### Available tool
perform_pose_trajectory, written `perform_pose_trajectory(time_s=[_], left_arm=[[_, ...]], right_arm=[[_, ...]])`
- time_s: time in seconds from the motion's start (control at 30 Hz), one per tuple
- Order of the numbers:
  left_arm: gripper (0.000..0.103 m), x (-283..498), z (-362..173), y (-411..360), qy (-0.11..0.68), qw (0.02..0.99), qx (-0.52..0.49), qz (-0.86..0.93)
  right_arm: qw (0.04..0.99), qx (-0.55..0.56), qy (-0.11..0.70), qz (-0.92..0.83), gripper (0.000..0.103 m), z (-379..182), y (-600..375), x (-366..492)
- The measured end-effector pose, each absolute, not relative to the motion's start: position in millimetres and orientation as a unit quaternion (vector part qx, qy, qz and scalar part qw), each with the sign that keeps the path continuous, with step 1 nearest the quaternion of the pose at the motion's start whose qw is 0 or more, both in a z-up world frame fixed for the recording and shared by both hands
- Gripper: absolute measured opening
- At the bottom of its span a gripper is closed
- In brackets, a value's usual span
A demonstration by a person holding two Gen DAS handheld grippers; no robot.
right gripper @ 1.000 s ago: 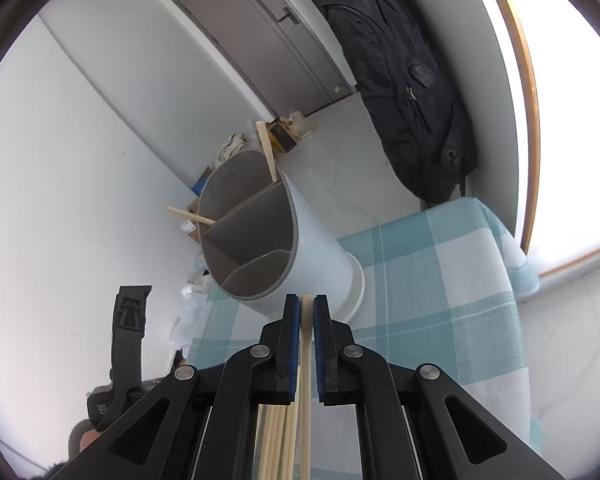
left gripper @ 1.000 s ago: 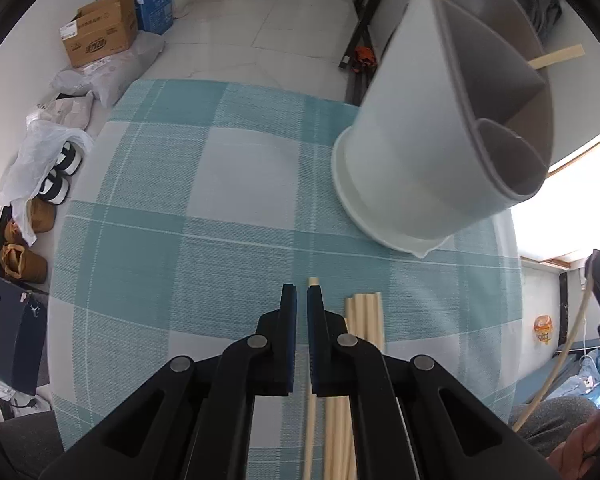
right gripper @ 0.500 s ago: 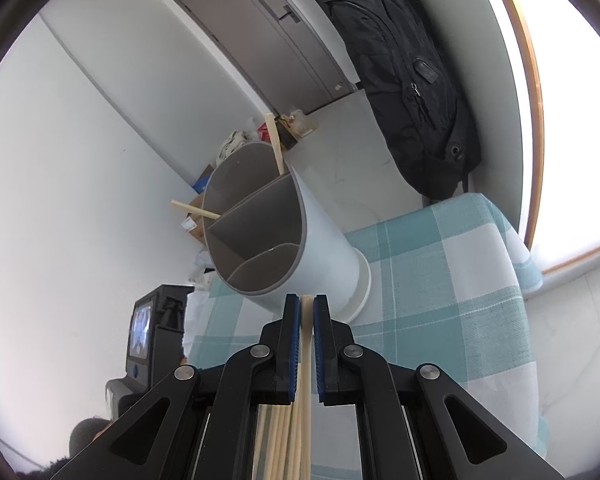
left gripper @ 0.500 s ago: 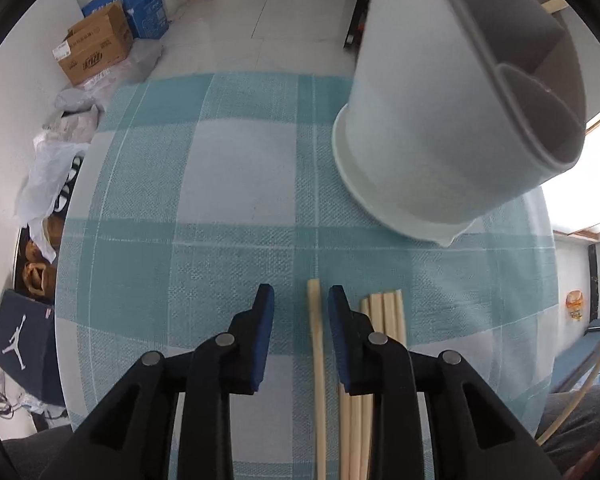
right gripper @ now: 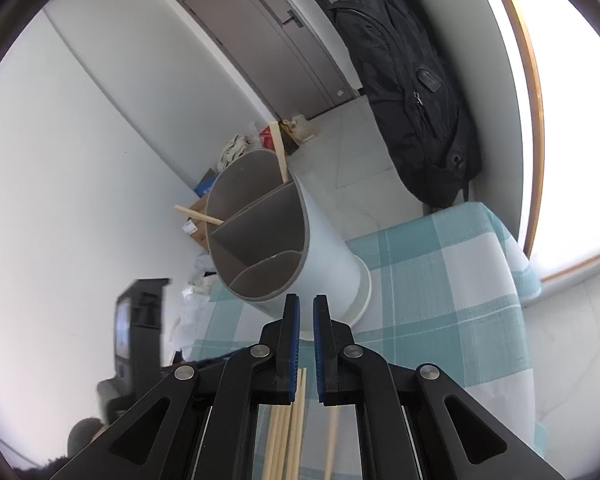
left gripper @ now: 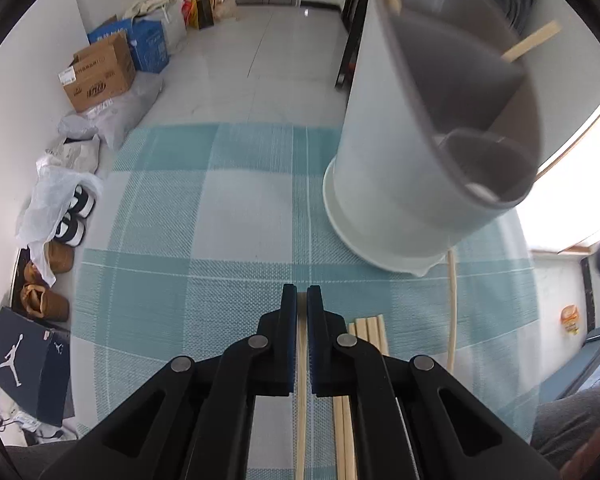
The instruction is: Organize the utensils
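A white utensil holder (left gripper: 404,152) with grey compartments stands on the checked tablecloth (left gripper: 220,216), with wooden sticks in its far compartment; it also shows in the right wrist view (right gripper: 324,256). My left gripper (left gripper: 302,296) is shut on a wooden chopstick (left gripper: 301,392) low over the cloth. Several more chopsticks (left gripper: 368,332) lie just right of it, and one chopstick (left gripper: 453,312) lies apart near the holder's base. My right gripper (right gripper: 303,304) is slightly open and empty above the chopstick pile (right gripper: 288,420), just in front of the holder.
Cardboard boxes (left gripper: 100,76), bags and shoes (left gripper: 72,220) lie on the floor beyond the table's left edge. A black backpack (right gripper: 412,80) hangs by the door. The table's right edge (right gripper: 520,280) is near a bright window.
My left gripper opened, then shut on a single chopstick and moved left. My right gripper has let go of its chopstick and now stands slightly open.
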State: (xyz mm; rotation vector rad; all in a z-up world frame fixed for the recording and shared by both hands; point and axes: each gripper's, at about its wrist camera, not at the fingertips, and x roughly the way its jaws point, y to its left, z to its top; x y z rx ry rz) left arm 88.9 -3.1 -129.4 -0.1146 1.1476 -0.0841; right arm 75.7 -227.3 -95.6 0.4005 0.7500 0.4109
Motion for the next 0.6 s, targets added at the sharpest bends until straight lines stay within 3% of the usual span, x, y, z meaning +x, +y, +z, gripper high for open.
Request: perform_pose_trajectory(time_s=[0.17, 0.37, 0.43, 0.5, 0.6], left_arm=[[0.001, 72, -104, 4, 0.511, 0.855, -0.071, -0.054], [0.001, 61, -85, 12, 0.480, 0.868, -0.105, -0.076], [0.001, 59, -84, 12, 0.473, 0.870, -0.108, -0.085], [0.001, 59, -84, 16, 0.471, 0.869, -0.121, -0.093], [0.001, 60, -86, 28, 0.468, 0.867, -0.138, -0.101]], right_arm=[[0.883, 0.187, 0.378, 0.203, 0.004, -102, -223, 75], [0.847, 0.191, 0.455, 0.198, 0.007, -136, -217, 91], [0.837, 0.182, 0.480, 0.190, 0.010, -147, -213, 101], [0.827, 0.166, 0.505, 0.182, 0.021, -159, -206, 111], [0.815, 0.142, 0.533, 0.177, 0.023, -174, -193, 120]])
